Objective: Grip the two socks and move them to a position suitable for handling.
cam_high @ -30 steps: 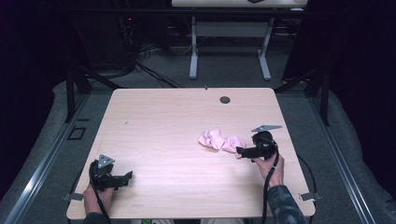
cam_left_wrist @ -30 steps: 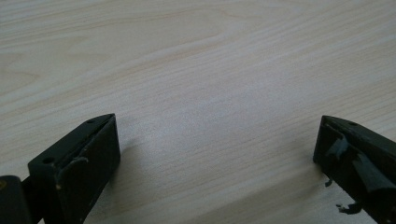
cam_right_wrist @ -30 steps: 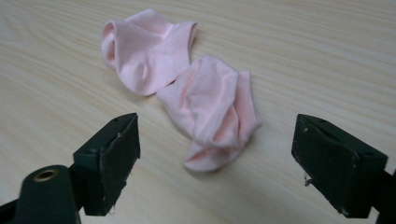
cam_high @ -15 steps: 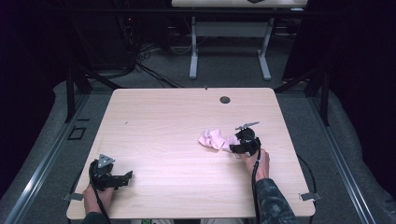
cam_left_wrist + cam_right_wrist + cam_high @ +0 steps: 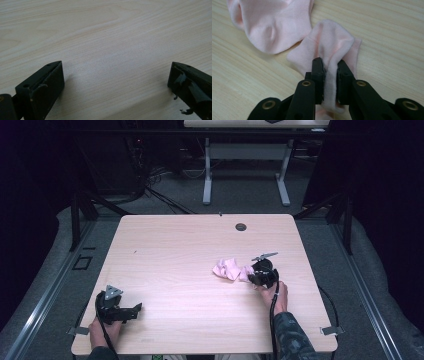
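From the high view, our right gripper [image 5: 256,275] has just been closing on the pink sock [image 5: 231,269], which trails off to its left on the surface [image 5: 190,245]. Our left gripper [image 5: 131,310] rests well apart.

In the left gripper view, its jaws stand spread over bare wood.

In the right gripper view, we're pinching a raised fold of sock [image 5: 329,50]: light, soft, probably stretchy, so take bunched fabric. No label shows.

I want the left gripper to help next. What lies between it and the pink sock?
Only bare table lies between the left gripper and the pink sock, in the high view.
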Demonstrator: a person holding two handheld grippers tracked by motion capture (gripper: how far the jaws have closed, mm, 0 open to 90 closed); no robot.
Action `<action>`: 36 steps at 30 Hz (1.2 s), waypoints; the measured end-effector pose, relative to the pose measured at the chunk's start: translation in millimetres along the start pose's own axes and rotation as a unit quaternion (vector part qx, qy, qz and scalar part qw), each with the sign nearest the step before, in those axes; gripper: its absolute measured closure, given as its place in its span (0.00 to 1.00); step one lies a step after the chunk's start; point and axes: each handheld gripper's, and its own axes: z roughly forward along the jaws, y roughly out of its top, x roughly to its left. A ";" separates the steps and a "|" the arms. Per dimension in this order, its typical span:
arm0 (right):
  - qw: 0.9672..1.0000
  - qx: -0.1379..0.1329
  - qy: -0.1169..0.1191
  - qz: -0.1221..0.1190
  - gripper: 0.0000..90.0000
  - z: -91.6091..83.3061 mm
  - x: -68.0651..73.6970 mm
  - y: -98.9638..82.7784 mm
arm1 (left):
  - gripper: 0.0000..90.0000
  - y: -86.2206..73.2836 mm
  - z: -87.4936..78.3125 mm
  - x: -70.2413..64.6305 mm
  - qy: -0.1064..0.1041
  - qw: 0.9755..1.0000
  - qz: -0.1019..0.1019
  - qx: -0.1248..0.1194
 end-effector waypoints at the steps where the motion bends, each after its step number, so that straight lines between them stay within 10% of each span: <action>1: 1.000 -0.003 0.004 0.002 0.89 -0.3 -0.2 0.2 | 0.01 0.0 -0.1 0.0 0.000 1.000 0.001 0.000; 11: 0.998 -0.047 0.029 -0.002 0.89 -42.3 5.9 2.7 | 0.01 0.1 0.0 0.2 -0.001 1.000 0.001 0.000; 24: 0.993 -0.070 0.093 -0.038 0.89 -97.3 51.7 -15.3 | 0.01 0.1 0.0 0.4 0.000 1.000 0.001 0.001; 36: 0.984 -0.031 0.156 -0.077 0.88 -76.7 106.6 -40.1 | 0.01 0.0 -0.2 0.3 0.001 1.000 0.000 0.001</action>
